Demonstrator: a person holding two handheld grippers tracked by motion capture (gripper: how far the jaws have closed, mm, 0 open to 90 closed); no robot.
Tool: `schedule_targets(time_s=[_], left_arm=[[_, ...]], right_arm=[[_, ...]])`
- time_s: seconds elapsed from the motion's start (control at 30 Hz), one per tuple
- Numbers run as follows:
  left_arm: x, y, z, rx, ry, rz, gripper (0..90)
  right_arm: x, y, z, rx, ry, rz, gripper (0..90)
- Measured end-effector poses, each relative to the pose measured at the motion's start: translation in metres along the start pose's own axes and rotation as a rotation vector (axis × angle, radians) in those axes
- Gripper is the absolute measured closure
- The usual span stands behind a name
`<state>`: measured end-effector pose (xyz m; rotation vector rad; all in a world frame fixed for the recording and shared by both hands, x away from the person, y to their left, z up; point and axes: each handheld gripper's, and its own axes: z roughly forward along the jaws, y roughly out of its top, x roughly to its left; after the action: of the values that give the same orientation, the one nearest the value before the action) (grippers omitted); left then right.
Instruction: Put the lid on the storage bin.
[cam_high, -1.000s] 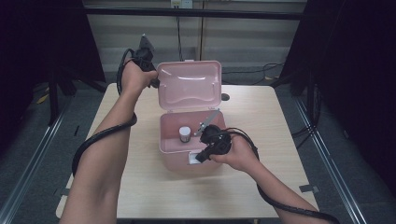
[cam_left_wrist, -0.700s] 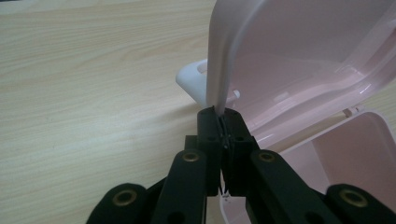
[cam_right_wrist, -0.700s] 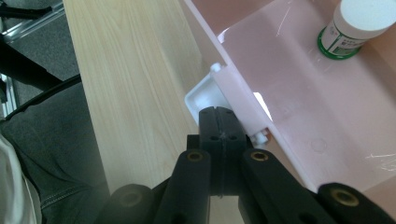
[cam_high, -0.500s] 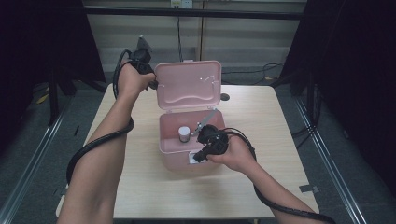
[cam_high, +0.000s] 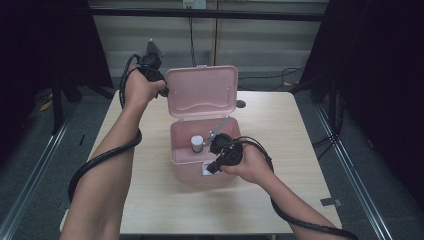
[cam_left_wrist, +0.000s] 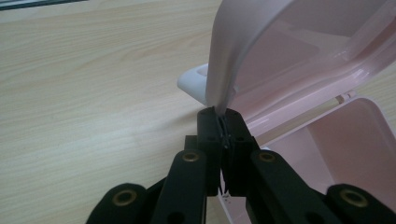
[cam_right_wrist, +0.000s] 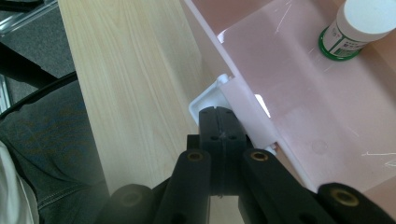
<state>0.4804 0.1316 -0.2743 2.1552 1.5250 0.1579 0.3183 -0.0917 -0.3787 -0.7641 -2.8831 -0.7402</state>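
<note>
Tools clenched: left tool (cam_left_wrist: 223, 135) pinches glossy pink plastic lid (cam_left_wrist: 233, 60); right tool (cam_right_wrist: 223, 122) nips white latch (cam_right_wrist: 205, 100).

1. The box (cam_high: 197, 160) stands on the table (cam_high: 300, 150), near its middle.
2. The lid (cam_high: 201, 91) stands upright behind the box, at its far edge.
3. 1 bottle (cam_high: 197, 144) stands upright inside the box, left of centre.
4. The left gripper (cam_high: 162, 90) is at the lid's left edge, clamped on it.
5. The right gripper (cam_high: 212, 167) is at the box's near wall, touching the latch (cam_right_wrist: 210, 100).
</note>
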Motion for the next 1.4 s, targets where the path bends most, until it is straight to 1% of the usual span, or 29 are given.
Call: schedule_targets(time_s=[0.03,0.07,0.23,0.37,0.4,0.43,0.5,0.57,0.67,0.7,0.77,0.93,1.0,1.13,1.2,1.4], left_arm=[[0.000,0.000,-0.001,0.003,0.000,0.008,87.6],[-0.001,-0.001,-0.001,-0.001,0.002,0.008,87.6],[-0.003,-0.004,-0.004,-0.004,0.008,0.018,87.5],[-0.004,-0.007,-0.006,-0.003,0.005,0.025,87.4],[-0.005,-0.008,-0.006,-0.007,0.006,0.021,87.4],[-0.005,-0.008,-0.007,-0.005,0.009,0.029,87.4],[-0.007,-0.009,-0.008,-0.001,0.014,0.025,87.4],[-0.009,-0.010,-0.009,0.005,0.021,0.035,87.4],[-0.010,-0.011,-0.009,0.006,0.023,0.034,87.4],[-0.010,-0.011,-0.010,0.011,0.025,0.040,87.4],[-0.012,-0.013,-0.011,0.012,0.030,0.036,87.4],[-0.014,-0.015,-0.013,0.009,0.038,0.048,87.3],[-0.015,-0.017,-0.013,0.007,0.035,0.044,87.3],[-0.015,-0.019,-0.014,0.008,0.030,0.048,87.1],[-0.015,-0.020,-0.015,0.004,0.028,0.040,87.0],[-0.015,-0.023,-0.016,-0.001,0.019,0.044,86.8]], right_arm=[[0.000,0.000,0.000,0.003,0.001,0.001,90.0],[0.001,0.001,0.000,0.007,-0.007,0.001,90.0],[0.002,0.004,0.000,0.025,-0.016,-0.007,90.0],[0.002,0.004,0.000,0.026,-0.014,-0.006,90.0],[0.002,0.004,0.000,0.027,-0.014,-0.006,90.0],[0.002,0.004,0.000,0.027,-0.014,-0.005,90.0],[0.002,0.004,0.000,0.033,-0.014,-0.006,90.0],[0.002,0.005,0.000,0.033,-0.017,-0.001,90.0],[0.002,0.005,0.000,0.033,-0.017,-0.001,90.0],[0.002,0.005,0.000,0.033,-0.017,0.000,90.0],[0.002,0.005,0.000,0.036,-0.016,-0.002,90.0],[0.002,0.006,0.000,0.041,-0.021,-0.006,90.0],[0.002,0.006,0.000,0.042,-0.022,-0.006,90.0],[0.002,0.007,0.001,0.040,-0.028,0.002,90.0],[0.002,0.007,0.001,0.043,-0.028,-0.001,90.0],[0.001,0.008,0.001,0.039,-0.028,0.010,90.0]])
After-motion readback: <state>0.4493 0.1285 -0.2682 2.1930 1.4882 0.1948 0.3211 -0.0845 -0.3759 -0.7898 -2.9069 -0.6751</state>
